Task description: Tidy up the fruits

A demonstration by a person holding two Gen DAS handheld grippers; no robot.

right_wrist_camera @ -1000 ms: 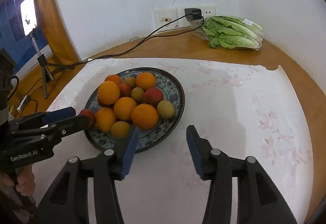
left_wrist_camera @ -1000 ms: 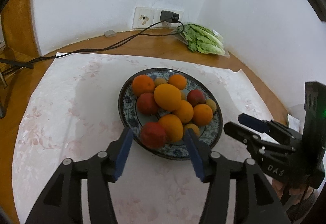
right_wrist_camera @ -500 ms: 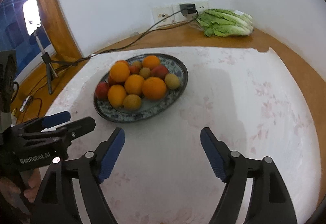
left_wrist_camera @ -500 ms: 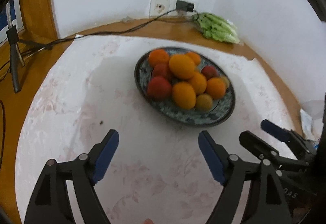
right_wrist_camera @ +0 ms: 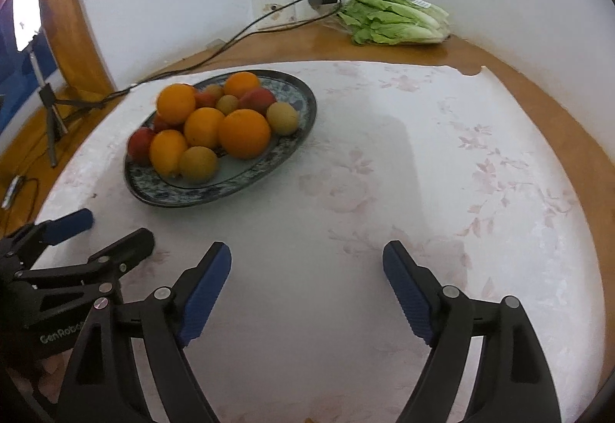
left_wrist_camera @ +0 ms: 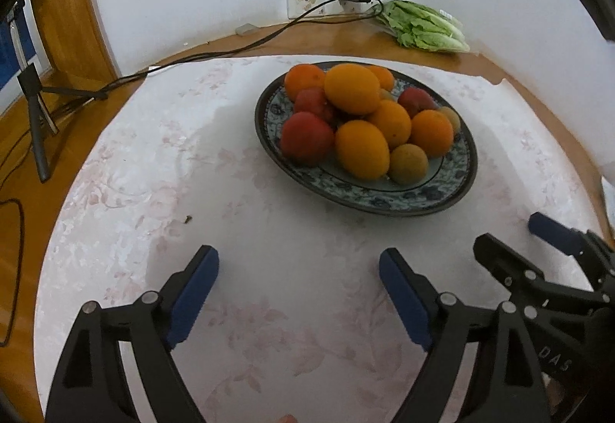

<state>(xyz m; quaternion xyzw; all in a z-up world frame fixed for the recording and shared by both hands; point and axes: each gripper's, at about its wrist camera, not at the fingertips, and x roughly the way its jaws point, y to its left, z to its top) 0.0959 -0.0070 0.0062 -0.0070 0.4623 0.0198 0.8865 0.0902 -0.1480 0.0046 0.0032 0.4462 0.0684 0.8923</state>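
Note:
A blue patterned plate [left_wrist_camera: 453, 188] holds a pile of oranges [left_wrist_camera: 351, 88], red fruits [left_wrist_camera: 305, 138] and small yellow-green fruits [left_wrist_camera: 408, 163]. It also shows in the right wrist view [right_wrist_camera: 269, 161], at the left. My left gripper [left_wrist_camera: 298, 288] is open and empty, low over the cloth, well short of the plate. My right gripper [right_wrist_camera: 307, 284] is open and empty, to the right of the plate. Each gripper shows at the edge of the other's view.
A white flowered cloth [left_wrist_camera: 238, 230] covers the wooden table [right_wrist_camera: 538, 77]. Bagged lettuce [right_wrist_camera: 392, 21] lies at the back by the wall sockets [left_wrist_camera: 303, 0]. A black charger cable [left_wrist_camera: 215, 52] runs along the back left. A tripod [left_wrist_camera: 36, 115] stands at the left.
Both grippers have pulled back from the plate and opened wider. The fruits stay piled on the plate.

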